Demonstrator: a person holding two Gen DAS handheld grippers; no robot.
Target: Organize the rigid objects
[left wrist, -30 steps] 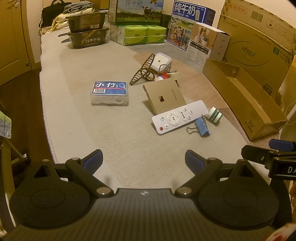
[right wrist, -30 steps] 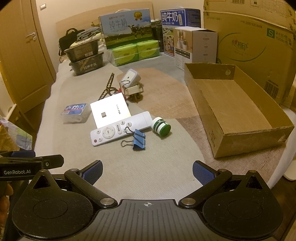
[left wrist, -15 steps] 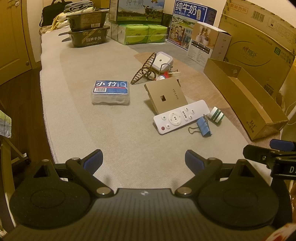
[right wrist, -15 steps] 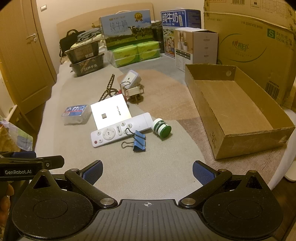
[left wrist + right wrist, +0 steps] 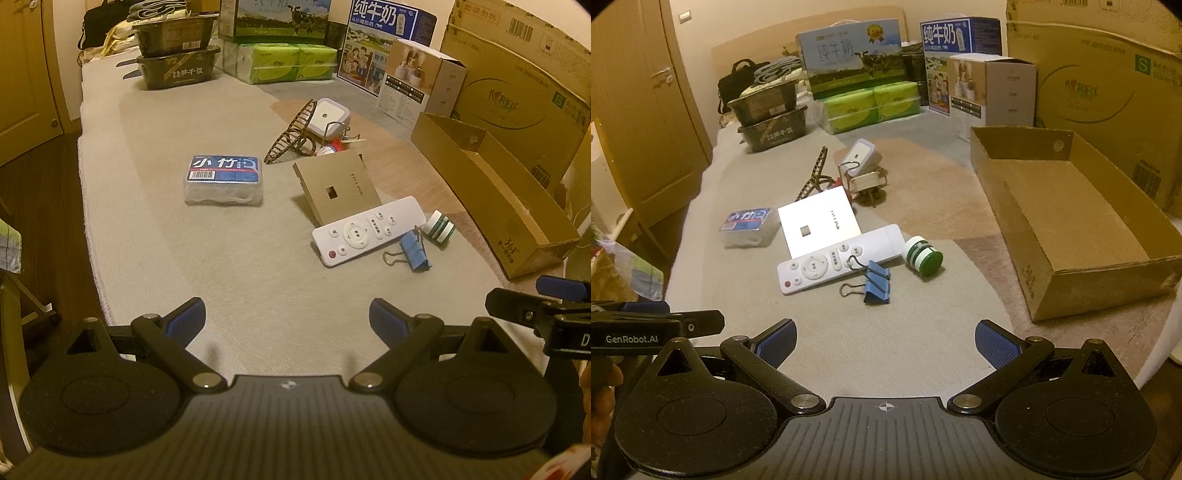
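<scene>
**Both grippers hovering with fingers spread over the mat**

The left gripper is hanging above the near edge of the mat, its blue-padded fingers spread wide and holding nothing. The right gripper is hovering beside it, fingers likewise spread and empty. Beyond them, near the mat's middle, a blue binder clip is lying against a white remote, with a green-and-white roll just beside the remote's far end. A white panel is leaning behind the remote. A plastic pack is sitting apart to the left. An open cardboard box is standing along the mat's right edge.
</scene>
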